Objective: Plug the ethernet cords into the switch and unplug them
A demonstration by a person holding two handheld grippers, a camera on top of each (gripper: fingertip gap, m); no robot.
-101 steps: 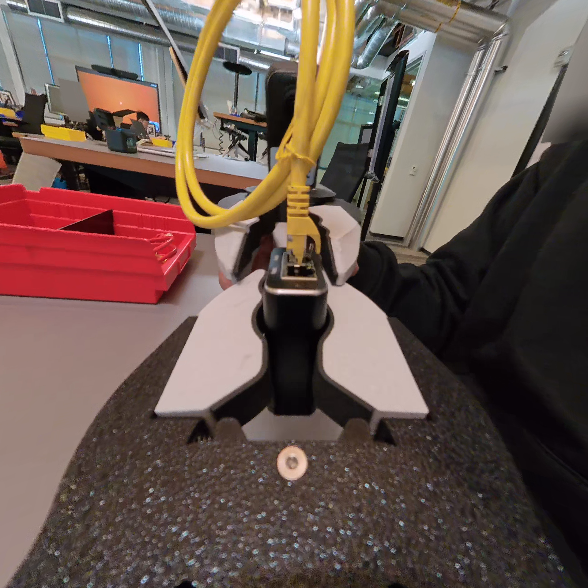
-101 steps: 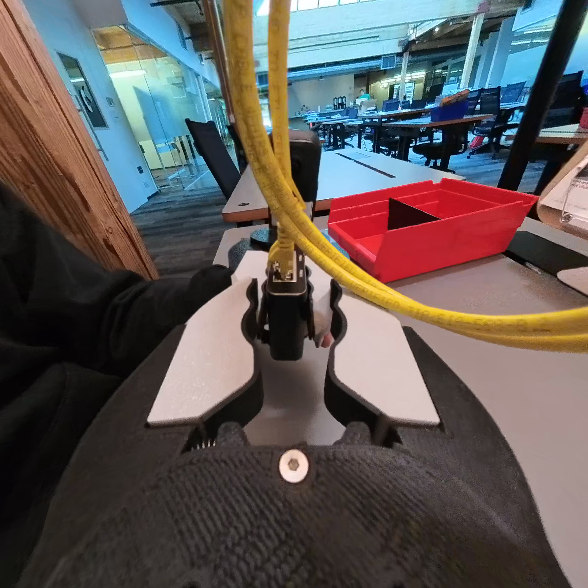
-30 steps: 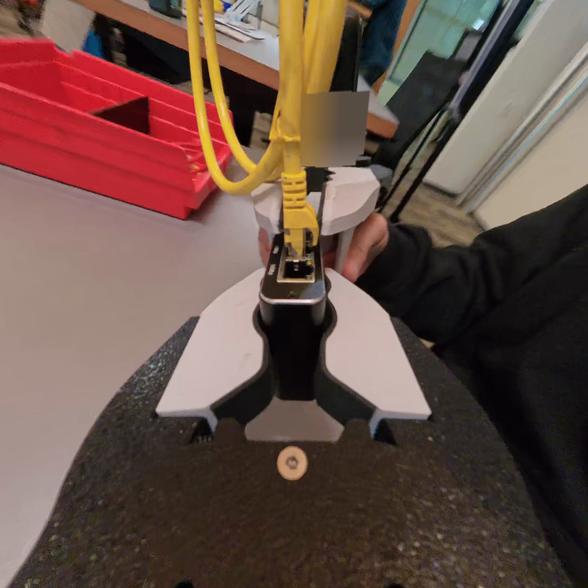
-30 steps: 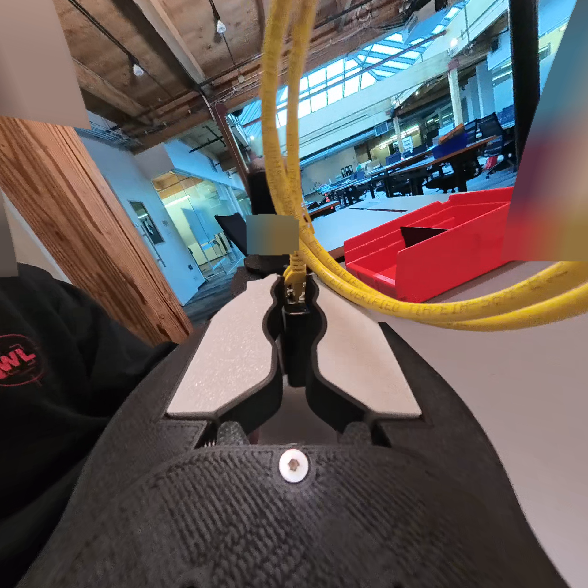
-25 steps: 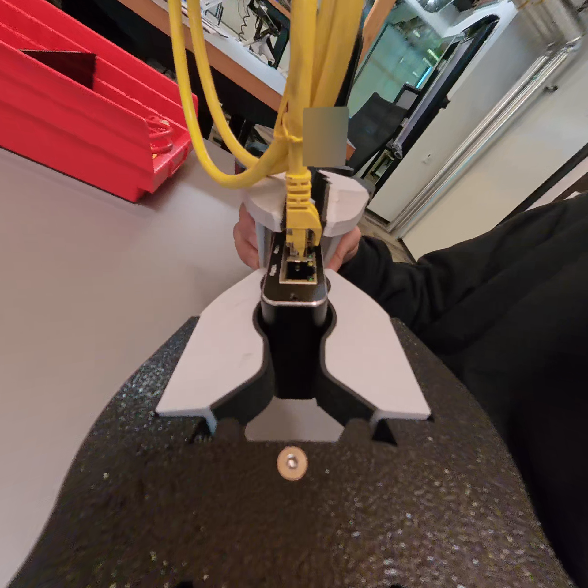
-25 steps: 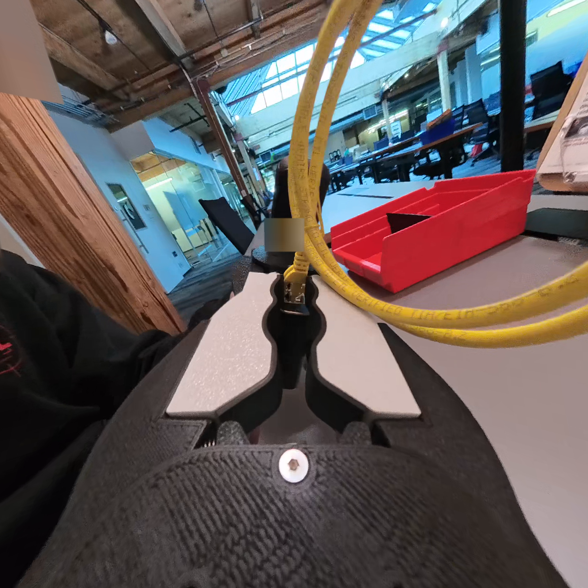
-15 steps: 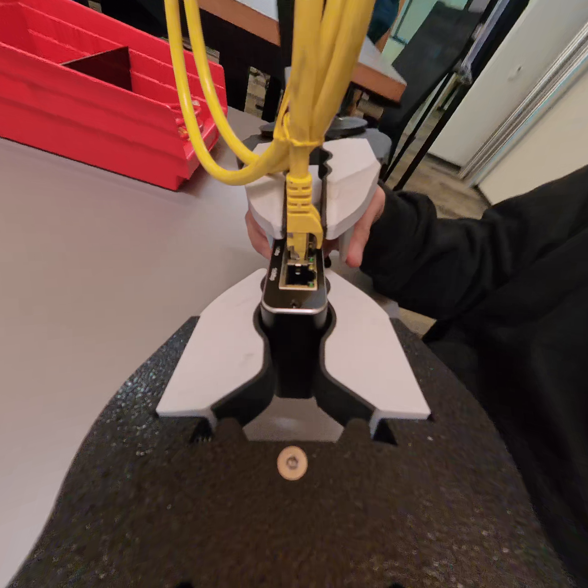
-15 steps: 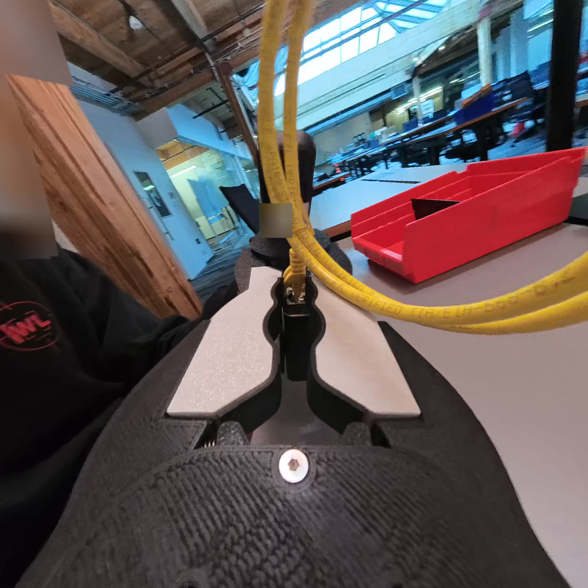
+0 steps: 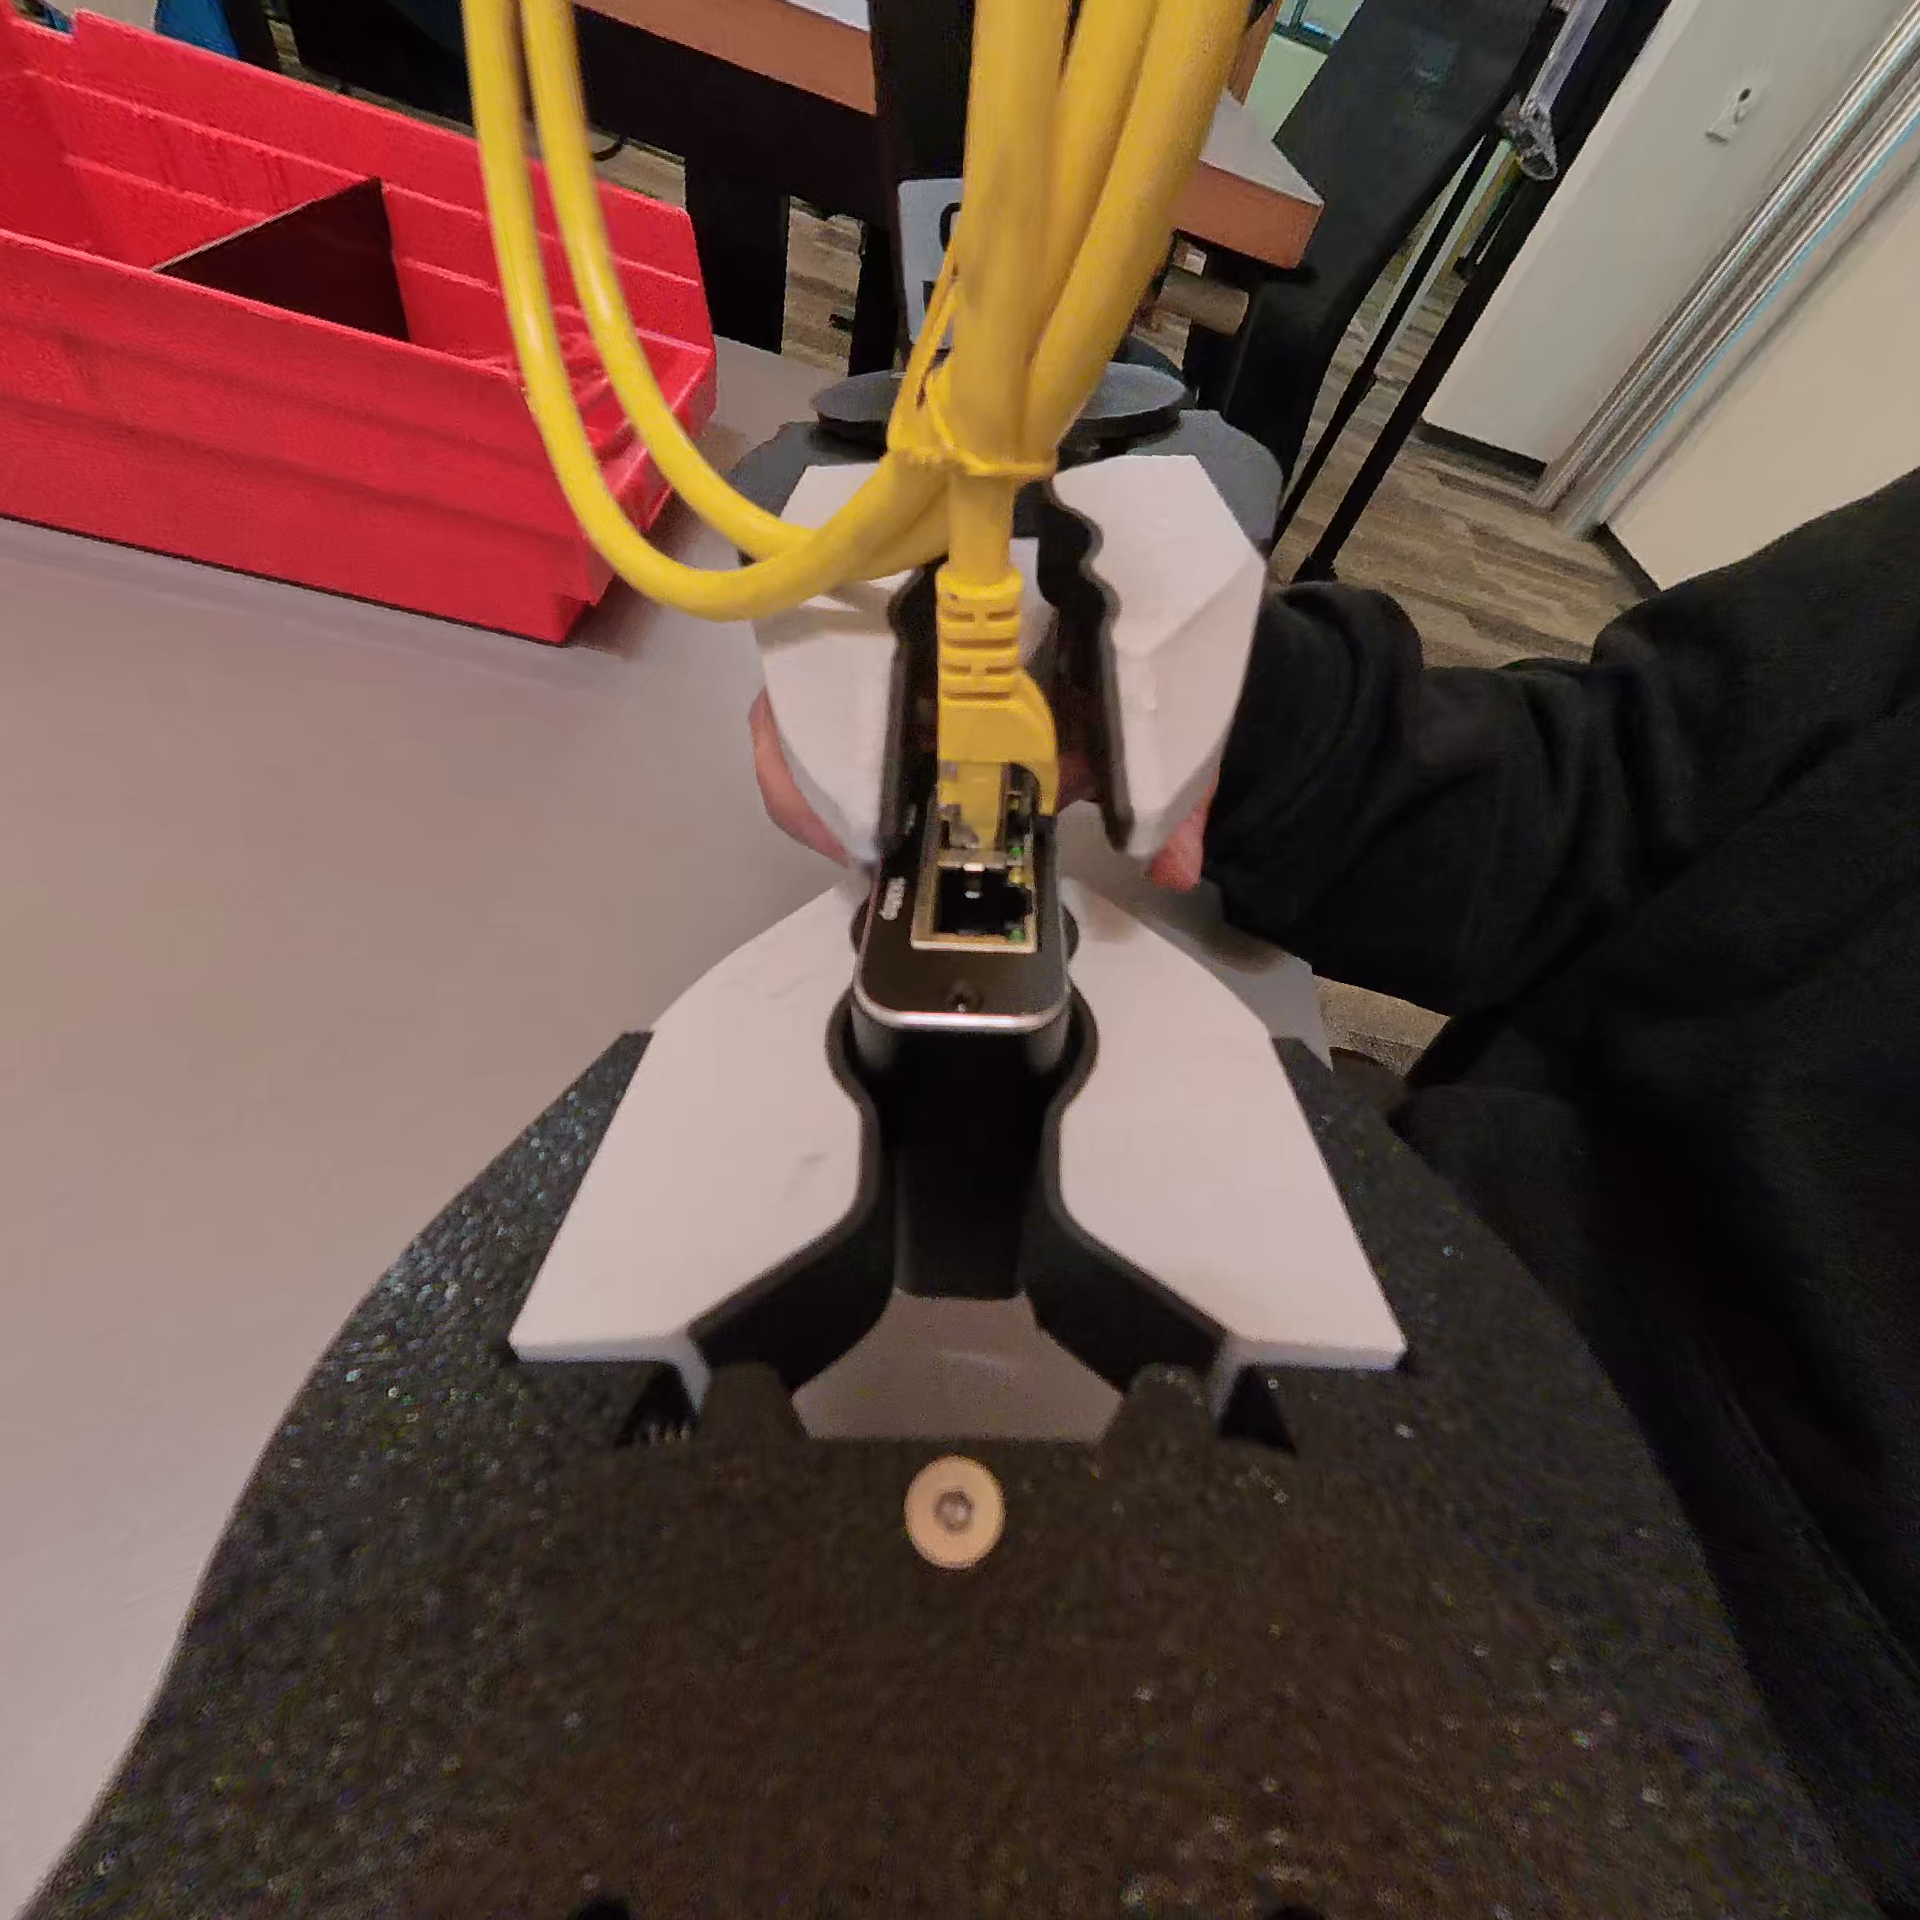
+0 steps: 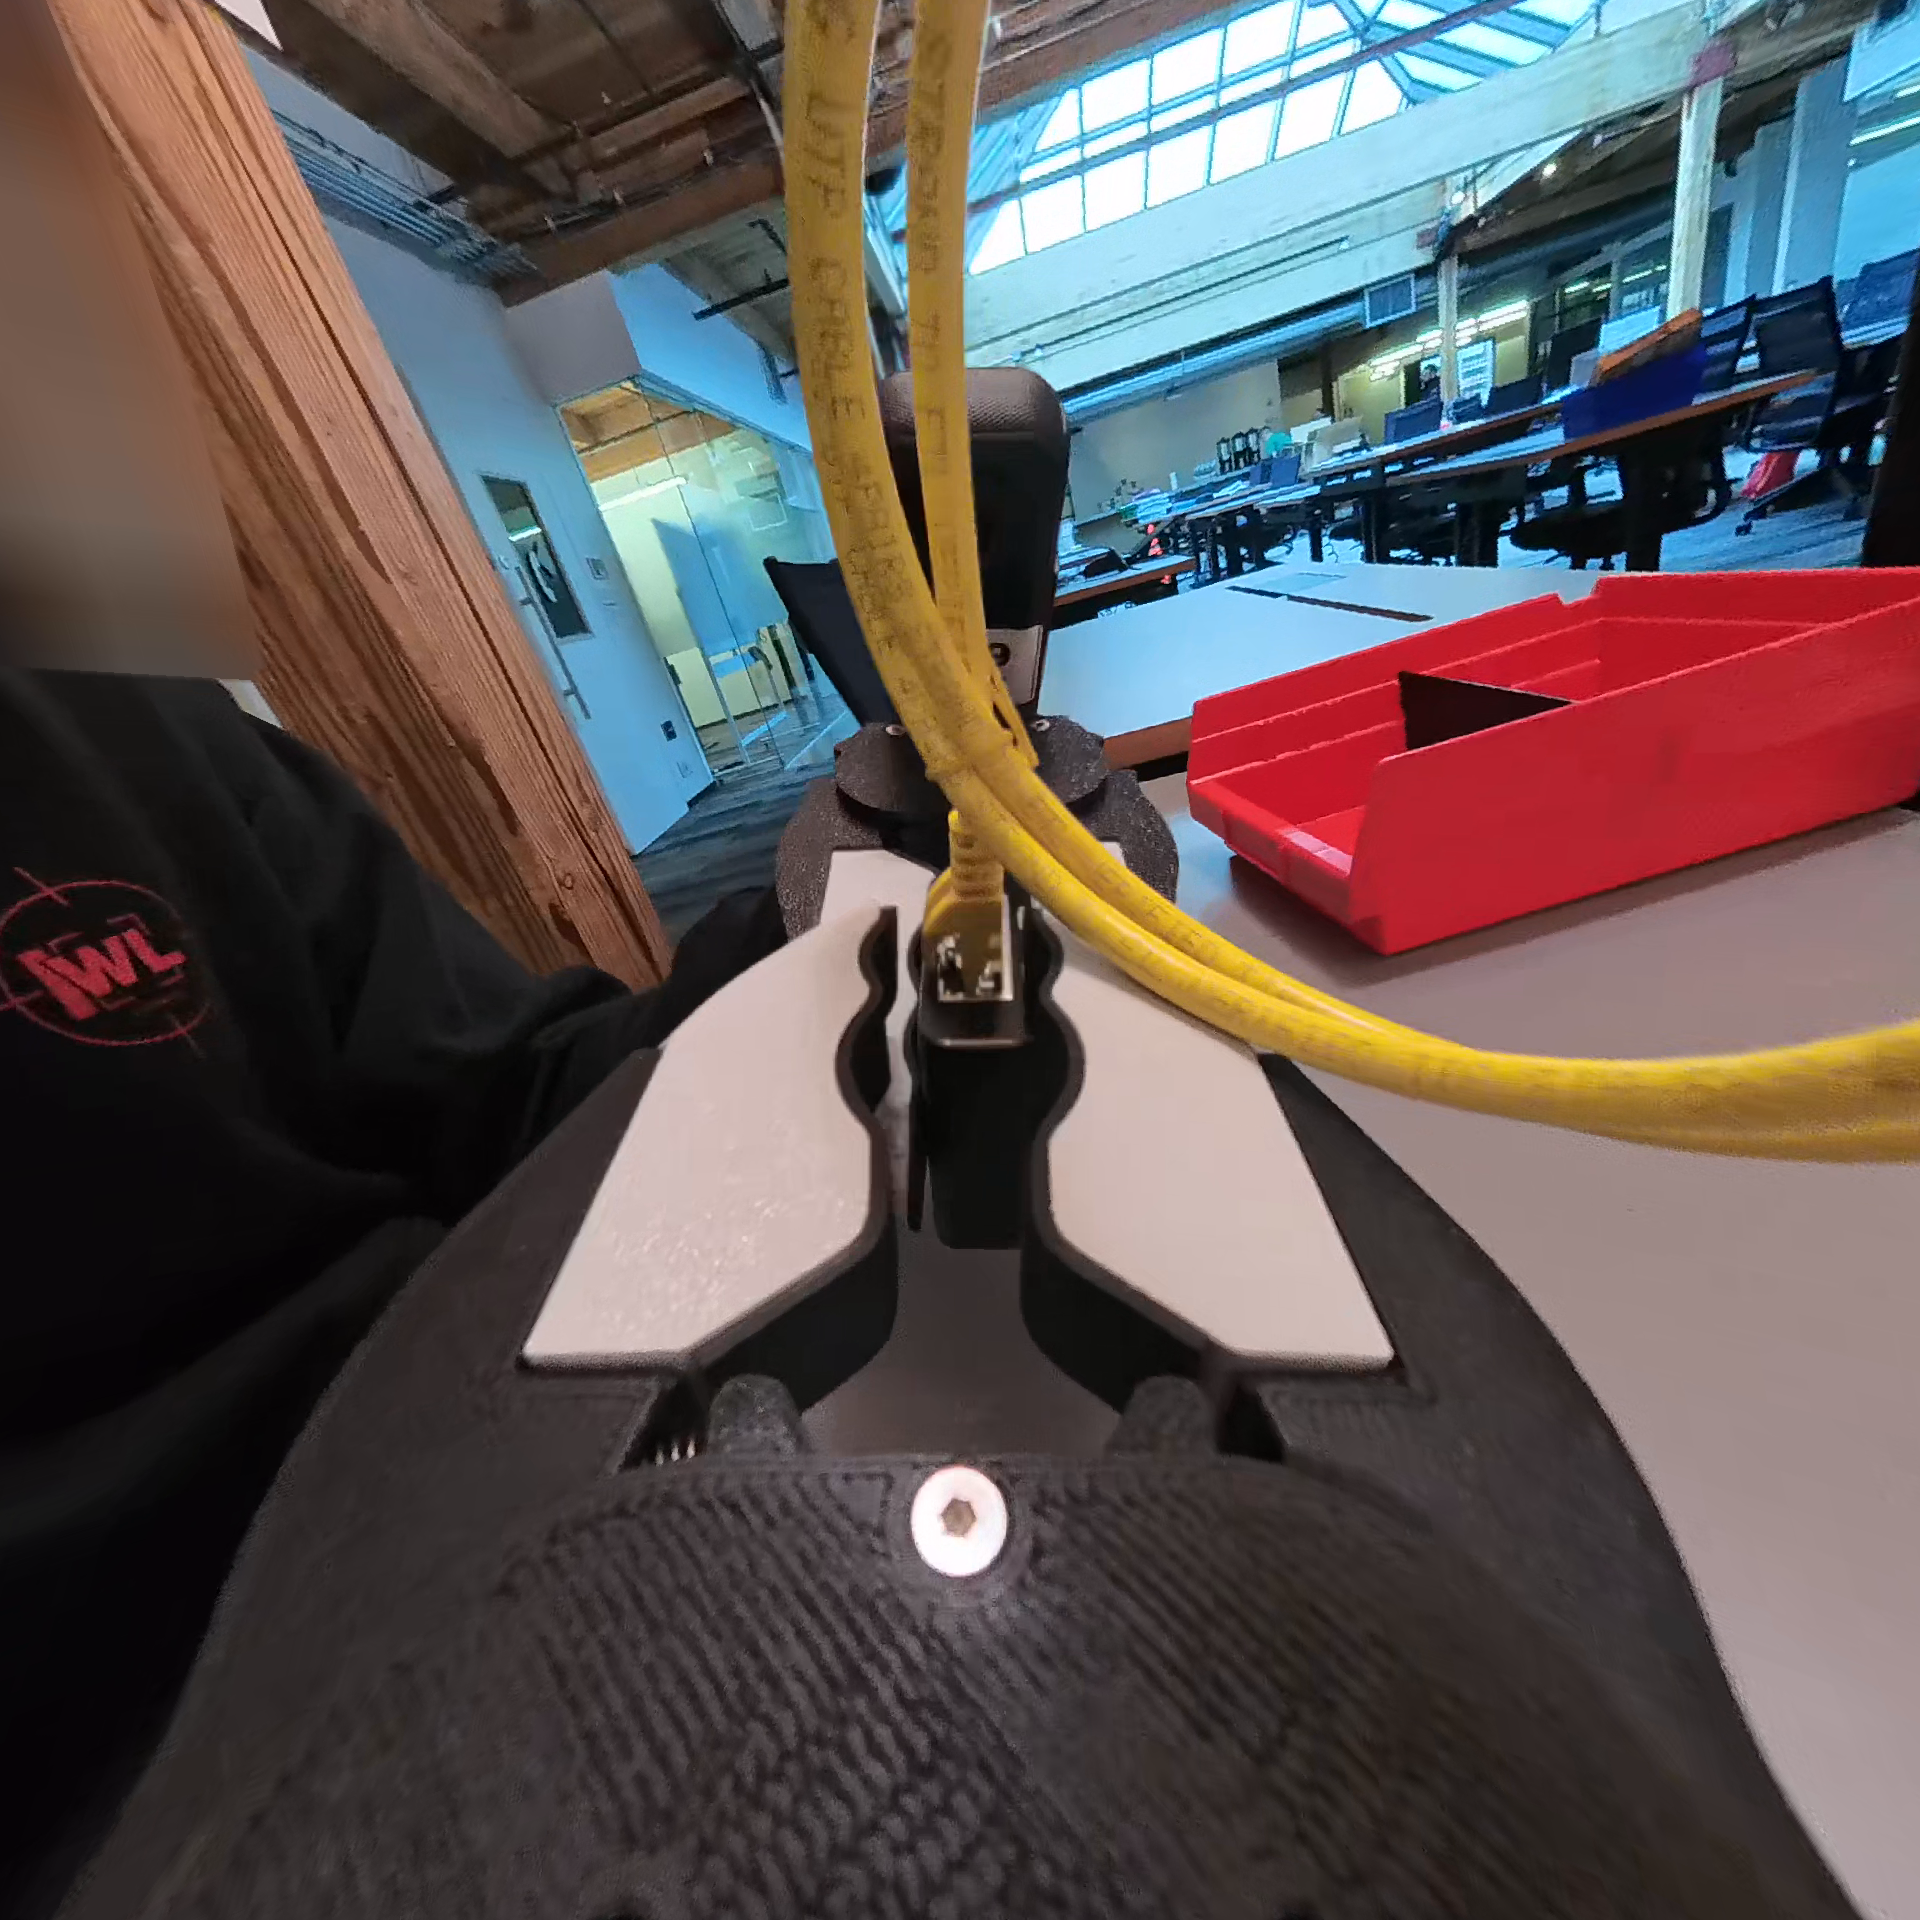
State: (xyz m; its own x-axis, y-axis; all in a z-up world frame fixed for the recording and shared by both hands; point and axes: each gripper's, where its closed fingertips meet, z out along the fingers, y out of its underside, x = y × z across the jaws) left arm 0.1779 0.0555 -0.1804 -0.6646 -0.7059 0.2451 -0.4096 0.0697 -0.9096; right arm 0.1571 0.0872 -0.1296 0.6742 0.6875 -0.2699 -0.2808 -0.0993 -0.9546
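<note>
A small black switch (image 9: 956, 1091) is held off the table, ports up, between my two grippers, which face each other. My left gripper (image 9: 971, 966) is shut on its near end. My right gripper (image 9: 987, 831) clamps the far end, and in the right wrist view (image 10: 966, 997) the switch (image 10: 977, 1143) sits between its fingers. A yellow ethernet plug (image 9: 977, 665) sits in the port farther from my left gripper. The port nearer to it (image 9: 971, 914) is empty. The tied yellow cord bundle (image 9: 1039, 260) rises out of view and loops to the right (image 10: 1351, 1060).
A red divided bin (image 9: 260, 395) stands on the grey table (image 9: 364, 883) at the back left, and shows at the right in the right wrist view (image 10: 1558, 810). A black sleeve (image 9: 1507, 779) is at the right. A wooden post (image 10: 364, 520) stands beyond the table edge. Across from one pair of fingers to the other is roughly 5 cm.
My right gripper, open around the switch 3.4 s ago, has closed on it. The port nearest my left gripper held the plug then and is empty now. Both grippers have tilted with the switch.
</note>
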